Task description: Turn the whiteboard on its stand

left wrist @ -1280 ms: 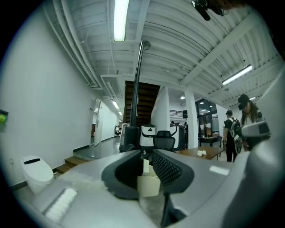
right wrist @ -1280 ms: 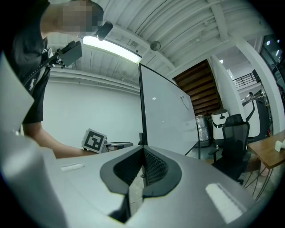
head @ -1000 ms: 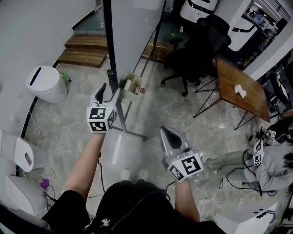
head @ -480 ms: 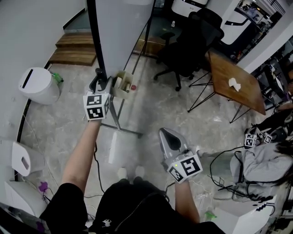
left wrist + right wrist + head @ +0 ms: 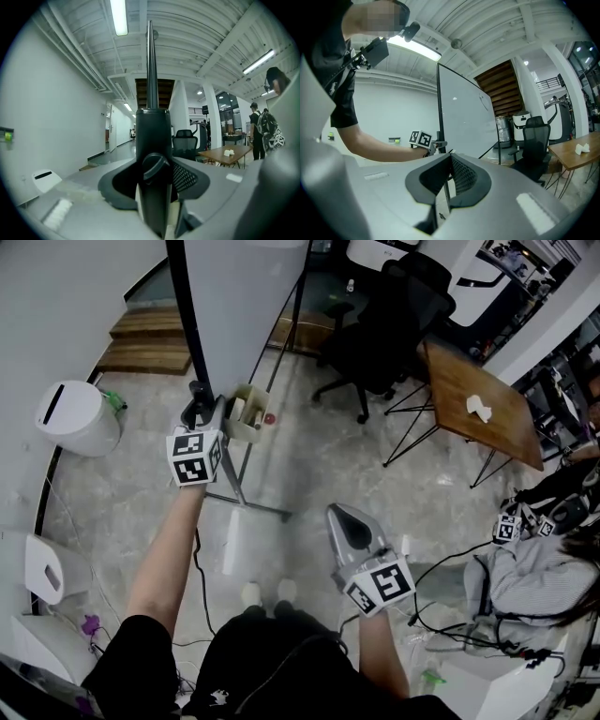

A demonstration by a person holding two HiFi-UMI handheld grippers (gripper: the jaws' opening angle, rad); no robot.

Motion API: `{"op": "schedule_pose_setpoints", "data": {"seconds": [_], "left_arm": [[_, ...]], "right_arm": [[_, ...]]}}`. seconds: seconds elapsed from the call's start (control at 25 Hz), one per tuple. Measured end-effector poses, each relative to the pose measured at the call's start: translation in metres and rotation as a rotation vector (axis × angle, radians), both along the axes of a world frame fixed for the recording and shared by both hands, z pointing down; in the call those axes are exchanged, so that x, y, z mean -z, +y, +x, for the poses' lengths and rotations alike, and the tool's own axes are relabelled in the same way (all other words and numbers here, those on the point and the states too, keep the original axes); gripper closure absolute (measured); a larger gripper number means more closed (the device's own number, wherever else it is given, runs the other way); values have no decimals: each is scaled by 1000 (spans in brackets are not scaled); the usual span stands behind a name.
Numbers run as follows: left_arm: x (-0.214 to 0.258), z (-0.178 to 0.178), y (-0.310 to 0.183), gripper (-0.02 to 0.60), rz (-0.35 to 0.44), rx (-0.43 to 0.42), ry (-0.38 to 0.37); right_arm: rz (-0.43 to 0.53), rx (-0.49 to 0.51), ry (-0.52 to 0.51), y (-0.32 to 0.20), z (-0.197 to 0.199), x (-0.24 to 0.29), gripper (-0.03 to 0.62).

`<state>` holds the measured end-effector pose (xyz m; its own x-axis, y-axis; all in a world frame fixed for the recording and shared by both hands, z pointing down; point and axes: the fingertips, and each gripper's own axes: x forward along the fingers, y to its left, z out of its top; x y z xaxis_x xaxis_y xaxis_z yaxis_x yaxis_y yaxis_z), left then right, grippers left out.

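Marbled floor [image 5: 319, 474] bore the stand | whiteboard [image 5: 246, 296] stood upright ahead-left, black side post [image 5: 152, 133] vertical | left gripper [image 5: 203, 412] nearer, jaws closing with post between | right gripper [image 5: 352, 526] pinched together, empty, well back

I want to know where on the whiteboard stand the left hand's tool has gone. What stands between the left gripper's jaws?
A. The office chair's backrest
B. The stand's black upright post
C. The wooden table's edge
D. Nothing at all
B: the left gripper view shows the stand's black upright post, with its knob, filling the gap between the closing jaws of the left gripper.
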<state>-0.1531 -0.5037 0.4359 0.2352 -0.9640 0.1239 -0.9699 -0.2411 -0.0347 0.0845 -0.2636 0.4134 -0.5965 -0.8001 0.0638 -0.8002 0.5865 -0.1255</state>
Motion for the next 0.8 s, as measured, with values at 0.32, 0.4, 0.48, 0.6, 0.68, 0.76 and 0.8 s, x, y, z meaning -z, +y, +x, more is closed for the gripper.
{"op": "schedule_pose_setpoints", "data": {"seconds": [0.32,0.4,0.48,0.6,0.68,0.76,0.8], "left_arm": [[-3,-3,6,390,-22,36,26],[-2,-5,7,390,-29,42,29],[-1,-6,8,390,-33,44,32],[-1,-6,14,390,-32,48,31],[-1,-6,18,390,-31,49,31],[-1,-6,23,390,-33,48,31],[-1,-7,26,390,-34,48,30]], "right_arm": [[1,-2,-4,14,2,-3,589],[1,-9,-2,17,5,-1,589],[3,-17,-1,18,9,1,589],[4,-20,-1,20,12,2,589],[4,-17,-2,21,13,2,589],[7,-12,-3,22,11,2,589],[9,-8,-5,23,10,2,589]]}}
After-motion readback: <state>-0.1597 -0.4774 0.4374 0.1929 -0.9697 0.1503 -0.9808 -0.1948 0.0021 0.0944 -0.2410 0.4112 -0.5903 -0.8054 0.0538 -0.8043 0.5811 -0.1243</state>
